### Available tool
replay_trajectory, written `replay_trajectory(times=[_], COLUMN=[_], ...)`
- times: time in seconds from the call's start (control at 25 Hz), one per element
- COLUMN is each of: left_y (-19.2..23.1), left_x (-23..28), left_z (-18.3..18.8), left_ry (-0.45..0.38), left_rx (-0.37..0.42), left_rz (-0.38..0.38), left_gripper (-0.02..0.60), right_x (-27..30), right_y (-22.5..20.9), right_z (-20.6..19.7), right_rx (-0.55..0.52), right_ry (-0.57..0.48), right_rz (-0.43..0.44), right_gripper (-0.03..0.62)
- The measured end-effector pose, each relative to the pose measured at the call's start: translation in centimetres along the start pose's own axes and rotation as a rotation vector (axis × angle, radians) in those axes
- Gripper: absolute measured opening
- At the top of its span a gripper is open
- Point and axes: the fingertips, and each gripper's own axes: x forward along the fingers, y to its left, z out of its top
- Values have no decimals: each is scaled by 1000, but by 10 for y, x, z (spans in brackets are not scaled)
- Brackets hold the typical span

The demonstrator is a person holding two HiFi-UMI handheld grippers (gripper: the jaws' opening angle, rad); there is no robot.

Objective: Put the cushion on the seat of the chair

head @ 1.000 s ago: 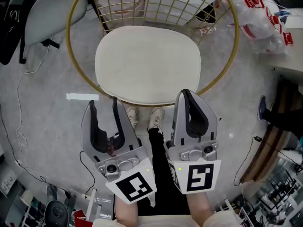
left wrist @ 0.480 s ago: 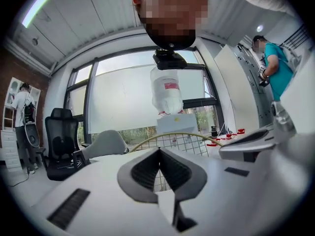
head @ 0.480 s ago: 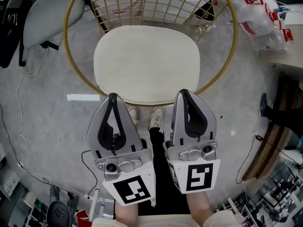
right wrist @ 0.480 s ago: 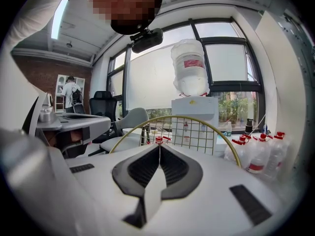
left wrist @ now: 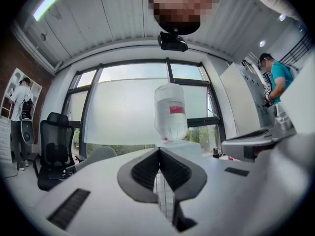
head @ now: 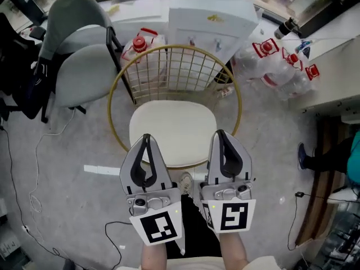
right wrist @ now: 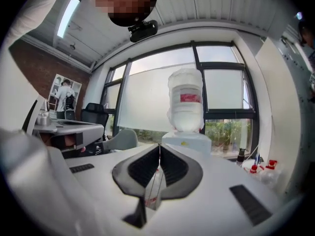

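The cushion [head: 172, 131] is creamy white, the chair [head: 169, 72] is gold wire in a grid, the floor [head: 67, 151] is speckled grey, and the left claw [head: 147, 137] and right claw [head: 221, 133] are grey with black insides and black-and-white square marks.

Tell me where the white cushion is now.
In the head view the cushion lies at the centre, on the seat of the gold wire chair, just beyond the left gripper and the right gripper.

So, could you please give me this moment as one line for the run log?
cushion: lying on chair seat | left gripper: fingers shut, empty | right gripper: fingers shut, empty
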Motion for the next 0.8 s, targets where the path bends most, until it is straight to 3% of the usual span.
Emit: replay_trajectory(times=[0.2, 0.32, 0.4, 0.52, 0.8], left_y=[12, 6, 2, 4, -13], left_x=[2, -11, -27, -43, -56], left_z=[107, 148, 164, 179, 190], left_ry=[-33, -28, -24, -29, -51], left_rx=[-104, -93, -136, -162, -105], left_rz=[-25, -65, -102, -126, -178], left_gripper=[14, 13, 14, 14, 14], right_x=[-3, -23, -40, -60, -91], right_y=[-21, -17, -9, -3, 7], right_z=[106, 156, 176, 191, 168], right_rx=[102, 79, 31, 1, 115], right_ry=[-16, -47, -51, -71, -19], right_rz=[-94, -67, -30, -25, -9], right_gripper=[18, 18, 18, 18, 18])
